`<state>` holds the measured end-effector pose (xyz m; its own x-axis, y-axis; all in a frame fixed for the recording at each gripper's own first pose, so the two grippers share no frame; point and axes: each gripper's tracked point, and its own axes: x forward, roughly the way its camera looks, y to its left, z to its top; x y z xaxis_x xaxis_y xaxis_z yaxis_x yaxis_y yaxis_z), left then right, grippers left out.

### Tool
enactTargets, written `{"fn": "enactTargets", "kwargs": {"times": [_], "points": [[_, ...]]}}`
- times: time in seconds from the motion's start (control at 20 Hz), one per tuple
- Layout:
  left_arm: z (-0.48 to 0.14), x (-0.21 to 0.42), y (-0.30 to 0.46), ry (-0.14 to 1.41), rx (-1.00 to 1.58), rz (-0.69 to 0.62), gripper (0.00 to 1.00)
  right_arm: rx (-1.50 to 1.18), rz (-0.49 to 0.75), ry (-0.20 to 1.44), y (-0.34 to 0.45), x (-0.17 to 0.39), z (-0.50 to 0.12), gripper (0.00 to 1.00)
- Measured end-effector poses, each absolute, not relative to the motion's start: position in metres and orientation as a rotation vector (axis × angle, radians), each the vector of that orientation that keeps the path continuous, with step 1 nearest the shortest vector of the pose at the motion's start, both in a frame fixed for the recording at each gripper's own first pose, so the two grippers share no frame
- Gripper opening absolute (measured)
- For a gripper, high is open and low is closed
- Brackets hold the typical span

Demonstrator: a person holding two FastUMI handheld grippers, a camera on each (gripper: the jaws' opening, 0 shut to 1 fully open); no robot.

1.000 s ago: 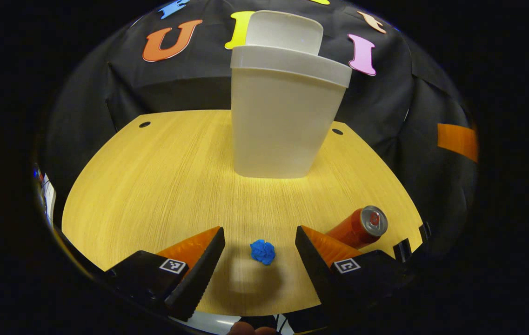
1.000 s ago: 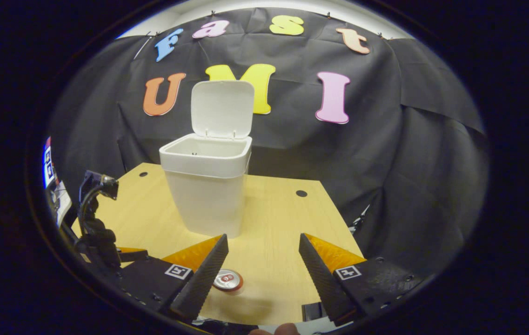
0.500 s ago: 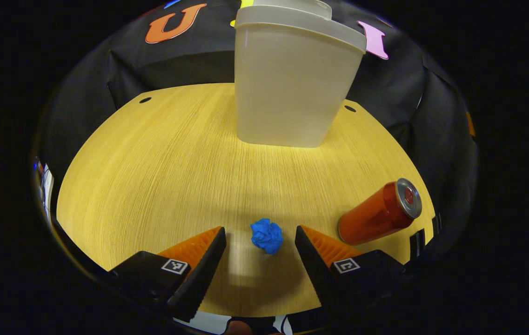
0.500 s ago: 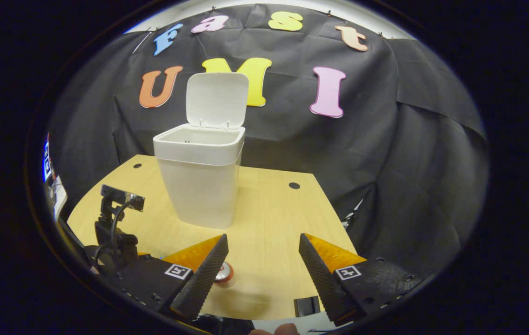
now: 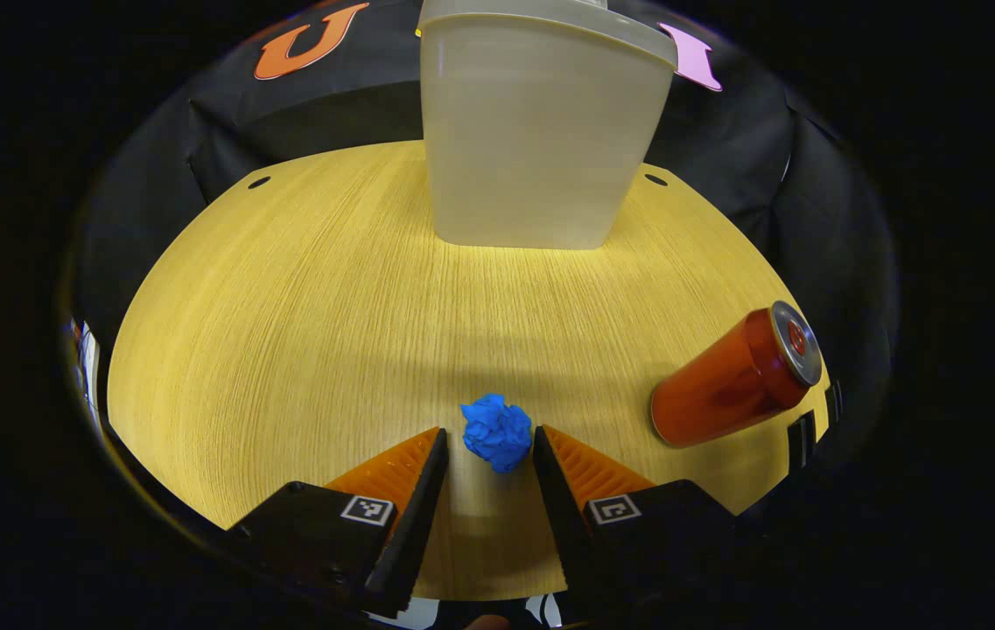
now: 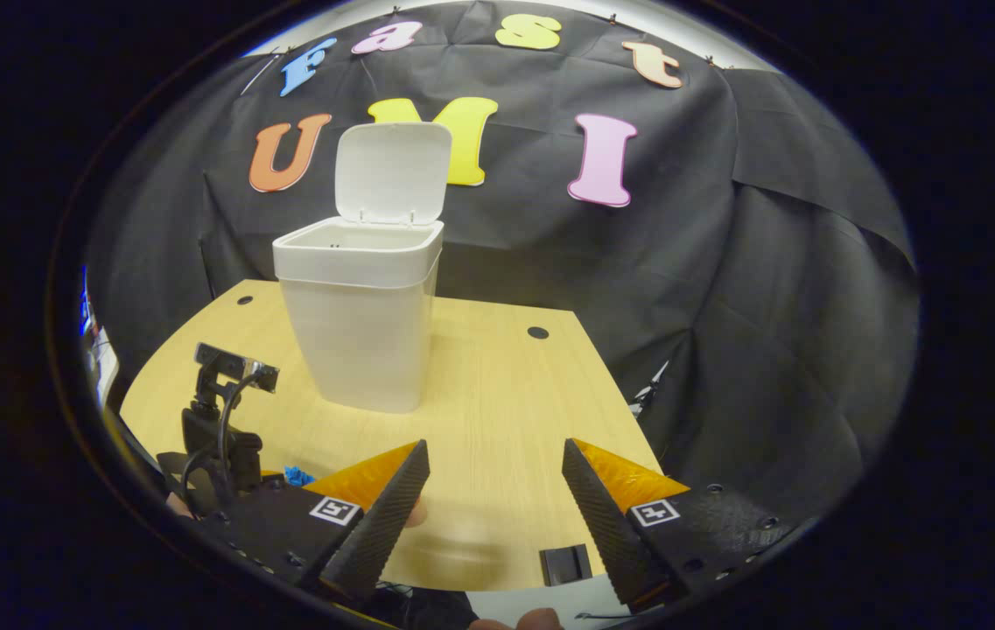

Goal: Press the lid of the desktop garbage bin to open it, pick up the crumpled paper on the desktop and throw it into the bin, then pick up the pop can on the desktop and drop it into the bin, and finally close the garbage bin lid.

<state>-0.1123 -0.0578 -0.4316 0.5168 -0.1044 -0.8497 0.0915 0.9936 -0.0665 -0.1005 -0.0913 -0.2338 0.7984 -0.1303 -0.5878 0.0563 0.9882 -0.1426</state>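
Since half a second ago, my left tool (image 5: 490,455) has narrowed around the crumpled paper (image 5: 497,432); its fingers flank the paper, and I cannot tell if they touch it. From the paper, the pop can (image 5: 738,376) lies to the right on the desk (image 5: 287,315), and the bin (image 6: 359,319) stands farther back, its lid (image 6: 392,172) raised. My right tool (image 6: 495,499) is wide open and holds nothing.

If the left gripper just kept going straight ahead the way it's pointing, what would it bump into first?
Most likely the blue paper ball, which sits right at the mouth of the open left gripper. The white bin stands farther along the same line.
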Motion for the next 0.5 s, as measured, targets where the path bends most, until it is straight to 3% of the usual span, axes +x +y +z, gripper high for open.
{"fn": "enactTargets", "kwargs": {"times": [0.15, 0.2, 0.4, 0.5], "points": [[-0.425, -0.105, -0.057, 1.006, 0.013, -0.123, 0.55, -0.12, -0.104, 0.641, -0.09, -0.104, -0.233, 0.96], [-0.422, -0.101, -0.058, 1.002, 0.016, -0.124, 0.46, -0.119, -0.103, 0.642, -0.09, -0.106, -0.234, 0.96], [-0.397, -0.082, -0.065, 0.976, 0.005, -0.149, 0.3, -0.109, -0.091, 0.654, -0.083, -0.114, -0.238, 0.96], [-0.372, -0.066, -0.071, 0.939, 0.003, -0.165, 0.27, -0.097, -0.081, 0.665, -0.078, -0.118, -0.242, 0.96]]}}
